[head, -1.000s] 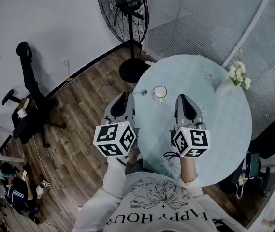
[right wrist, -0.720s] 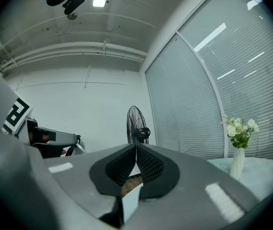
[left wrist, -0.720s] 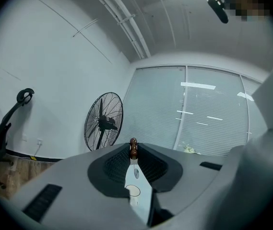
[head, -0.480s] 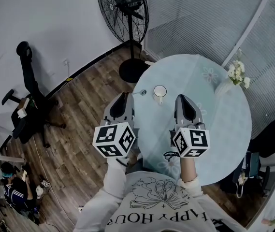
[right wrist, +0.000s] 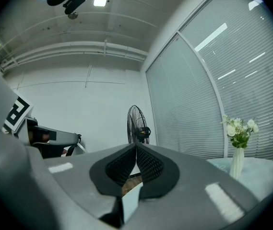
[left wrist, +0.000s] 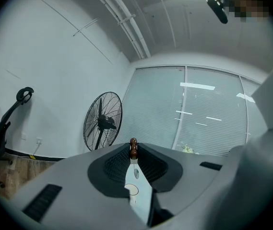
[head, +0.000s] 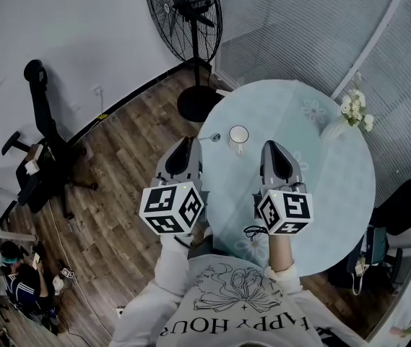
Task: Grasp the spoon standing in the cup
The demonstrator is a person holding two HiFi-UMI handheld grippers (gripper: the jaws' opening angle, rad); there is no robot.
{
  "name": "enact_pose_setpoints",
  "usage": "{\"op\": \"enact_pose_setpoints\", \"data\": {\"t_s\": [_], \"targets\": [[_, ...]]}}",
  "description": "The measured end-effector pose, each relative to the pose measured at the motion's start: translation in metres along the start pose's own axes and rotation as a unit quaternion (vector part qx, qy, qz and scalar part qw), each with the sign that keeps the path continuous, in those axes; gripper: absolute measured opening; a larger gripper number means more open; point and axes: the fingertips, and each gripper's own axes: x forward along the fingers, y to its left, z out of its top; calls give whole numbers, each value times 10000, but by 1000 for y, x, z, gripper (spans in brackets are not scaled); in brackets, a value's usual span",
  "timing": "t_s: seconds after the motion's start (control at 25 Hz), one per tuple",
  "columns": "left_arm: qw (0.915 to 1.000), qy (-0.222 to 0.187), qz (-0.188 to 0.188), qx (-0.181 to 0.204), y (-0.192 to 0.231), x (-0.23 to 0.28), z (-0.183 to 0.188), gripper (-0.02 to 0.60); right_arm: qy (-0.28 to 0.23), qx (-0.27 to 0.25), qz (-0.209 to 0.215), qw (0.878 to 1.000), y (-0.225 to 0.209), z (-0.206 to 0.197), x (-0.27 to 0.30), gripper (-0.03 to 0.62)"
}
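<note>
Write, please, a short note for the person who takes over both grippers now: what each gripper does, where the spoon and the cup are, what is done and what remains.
Left gripper: shut on the spoon, whose brown end is pinched at the jaw tips. It is held about level at the left edge of the table.
Right gripper: shut and empty, over the table to the right of the cup.
The cup stands upright on the table with nothing seen in it. The spoon is to its left, apart from it.
Done: the grasp, as far as the views show.
Left: probably only to check that the grip is firm.
</note>
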Motion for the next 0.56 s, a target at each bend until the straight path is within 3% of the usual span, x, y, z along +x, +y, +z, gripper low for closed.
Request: {"op": "enact_pose_setpoints", "data": {"t_s": [0.56], "targets": [[10000,24,-21,17,1,3,0,51,57,-15,-34,10000,-2,-4,4,15]]}}
